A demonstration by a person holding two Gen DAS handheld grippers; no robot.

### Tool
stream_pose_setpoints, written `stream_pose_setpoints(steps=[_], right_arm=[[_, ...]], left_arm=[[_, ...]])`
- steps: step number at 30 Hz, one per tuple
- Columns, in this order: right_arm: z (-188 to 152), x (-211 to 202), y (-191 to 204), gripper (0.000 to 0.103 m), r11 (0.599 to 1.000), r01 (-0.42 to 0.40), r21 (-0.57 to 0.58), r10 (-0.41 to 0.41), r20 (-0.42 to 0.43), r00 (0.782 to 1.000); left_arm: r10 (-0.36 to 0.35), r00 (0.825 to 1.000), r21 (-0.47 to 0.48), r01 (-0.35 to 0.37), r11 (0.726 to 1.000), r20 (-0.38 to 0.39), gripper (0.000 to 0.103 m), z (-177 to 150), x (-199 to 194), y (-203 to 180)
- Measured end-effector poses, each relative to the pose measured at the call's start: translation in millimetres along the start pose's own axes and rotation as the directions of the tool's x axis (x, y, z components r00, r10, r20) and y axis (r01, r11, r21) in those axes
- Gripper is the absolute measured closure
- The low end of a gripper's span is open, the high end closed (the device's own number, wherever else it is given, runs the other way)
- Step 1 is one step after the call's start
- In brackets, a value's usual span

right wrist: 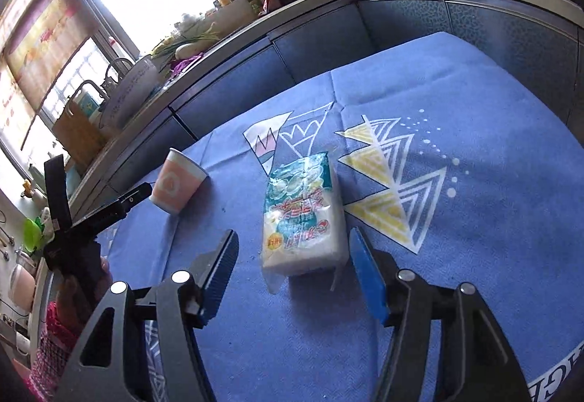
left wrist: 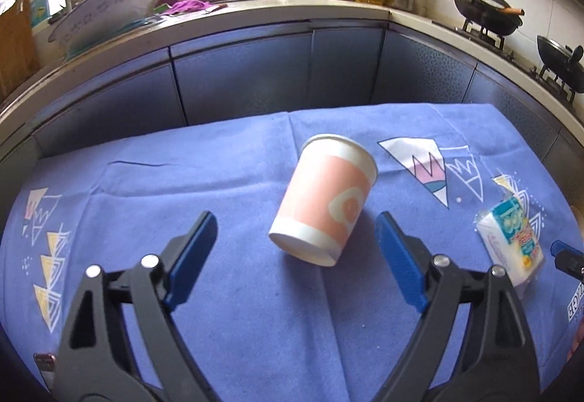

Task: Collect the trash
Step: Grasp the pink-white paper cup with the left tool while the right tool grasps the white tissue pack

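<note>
Cup on its side ahead of wide left claw, tissue pack btwn wide right claw pads, untouched

The right gripper stands spread around the tissue pack's near end; a paper cup lies farther left.

The left gripper partly hides the tissue pack.
</note>
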State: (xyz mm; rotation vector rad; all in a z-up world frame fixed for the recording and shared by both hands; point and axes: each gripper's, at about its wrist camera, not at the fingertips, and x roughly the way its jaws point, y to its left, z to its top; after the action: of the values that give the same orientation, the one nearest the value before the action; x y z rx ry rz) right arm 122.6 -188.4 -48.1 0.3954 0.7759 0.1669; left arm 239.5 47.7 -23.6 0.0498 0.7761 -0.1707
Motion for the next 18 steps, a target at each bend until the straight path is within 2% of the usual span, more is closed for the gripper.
stream_pose_setpoints(steps=[2,5,6,7,10,11,13,18], right_arm=[[-3,9,2,0.031,0.999,0.032,-0.017,-0.032,0.005,0.999],[-3,27,6,0.029,0.997,0.064,-0.049,-0.065,-0.020,0.998],[-3,33,7,0.029,0.996,0.071,-0.054,-0.073,-0.035,0.997],[-3,39,8,0.028,0.996,0.072,-0.059,-0.075,-0.048,0.996],[-3,50,11,0.029,0.990,0.090,-0.110,-0.097,-0.055,0.994],[-4,52,12,0.044,0.988,0.092,-0.127,-0.100,-0.052,0.994],[-5,47,10,0.045,0.992,0.061,-0.107,-0.067,-0.053,0.996],[-11,8,12,0.046,0.991,0.026,-0.130,-0.022,0.028,0.999]], left_arm=[[-0.015,1.000,0.027,0.015,1.000,-0.018,0.018,2,13,-7],[0.012,1.000,0.056,-0.011,0.998,-0.025,0.019,3,27,-15],[0.014,0.999,0.055,-0.012,0.998,-0.032,0.021,2,31,-16],[0.005,0.999,0.050,-0.003,0.999,-0.043,0.039,2,34,-15],[-0.018,0.999,0.019,0.019,1.000,-0.046,0.045,-1,32,-13],[-0.030,0.998,0.014,0.031,0.999,-0.047,0.046,-2,29,-13],[-0.043,0.998,0.006,0.043,0.999,-0.040,0.047,-4,19,-17],[-0.152,0.988,0.015,0.152,0.988,0.018,0.047,-12,-22,-48]])
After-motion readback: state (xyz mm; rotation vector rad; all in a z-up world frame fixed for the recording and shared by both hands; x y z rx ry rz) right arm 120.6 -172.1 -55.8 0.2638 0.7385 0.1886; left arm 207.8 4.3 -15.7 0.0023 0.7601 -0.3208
